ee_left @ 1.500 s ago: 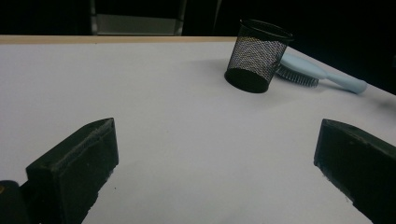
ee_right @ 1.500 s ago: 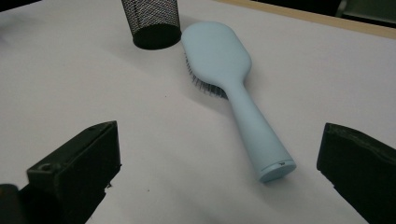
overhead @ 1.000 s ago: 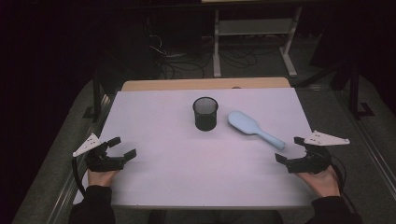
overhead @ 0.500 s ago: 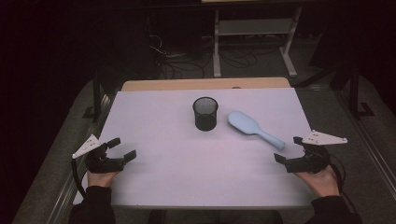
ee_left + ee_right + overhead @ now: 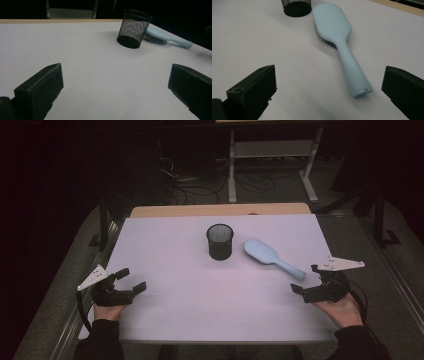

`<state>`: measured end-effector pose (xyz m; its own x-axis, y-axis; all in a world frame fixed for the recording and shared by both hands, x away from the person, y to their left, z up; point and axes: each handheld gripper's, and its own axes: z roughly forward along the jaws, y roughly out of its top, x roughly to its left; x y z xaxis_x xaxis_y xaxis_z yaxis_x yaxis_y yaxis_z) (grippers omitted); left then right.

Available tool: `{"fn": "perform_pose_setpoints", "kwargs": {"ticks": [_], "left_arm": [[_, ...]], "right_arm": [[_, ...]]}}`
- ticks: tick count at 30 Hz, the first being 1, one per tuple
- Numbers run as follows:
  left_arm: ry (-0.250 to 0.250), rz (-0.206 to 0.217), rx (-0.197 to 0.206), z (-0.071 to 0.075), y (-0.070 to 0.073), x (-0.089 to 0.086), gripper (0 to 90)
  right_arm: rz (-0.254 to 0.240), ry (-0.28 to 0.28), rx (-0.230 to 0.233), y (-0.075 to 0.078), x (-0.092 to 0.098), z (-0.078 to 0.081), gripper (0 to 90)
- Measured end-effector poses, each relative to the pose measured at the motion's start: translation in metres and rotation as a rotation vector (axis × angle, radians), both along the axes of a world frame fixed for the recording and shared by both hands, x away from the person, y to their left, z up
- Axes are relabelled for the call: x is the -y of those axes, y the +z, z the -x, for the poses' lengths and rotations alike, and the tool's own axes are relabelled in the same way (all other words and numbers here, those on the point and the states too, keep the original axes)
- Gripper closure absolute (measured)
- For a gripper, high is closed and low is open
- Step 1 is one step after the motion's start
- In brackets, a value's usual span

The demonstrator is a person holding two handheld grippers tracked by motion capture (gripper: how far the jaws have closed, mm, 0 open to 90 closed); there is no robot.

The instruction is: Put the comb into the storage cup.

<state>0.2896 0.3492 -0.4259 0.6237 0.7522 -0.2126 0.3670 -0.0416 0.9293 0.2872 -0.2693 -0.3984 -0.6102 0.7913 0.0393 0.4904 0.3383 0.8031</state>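
right gripper (image 5: 306,281) wide open, empty, near hairbrush (image 5: 338,40); looks light, stiff, slick plastic; grab mid-handle. left gripper (image 5: 131,280) open, empty too.

High view: above the person's side, facing forward and down across the white table (image 5: 200,310).
Left gripper view: low, looking across at the mesh cup (image 5: 134,28).
Right gripper view: close on the hairbrush (image 5: 339,40).
Shared: cup and hairbrush.
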Motion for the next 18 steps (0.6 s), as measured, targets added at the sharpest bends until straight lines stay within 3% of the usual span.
{"fn": "perform_pose_setpoints", "kwargs": {"ticks": [9,18], "left_arm": [[0.001,-0.004,0.001,0.000,0.000,0.000,0.0],[0.002,-0.008,0.001,0.000,0.000,0.000,0.0]], "right_arm": [[0.046,0.054,-0.019,0.019,-0.006,-0.012,0.0],[0.075,0.088,-0.054,0.023,-0.010,-0.022,0.0]]}}
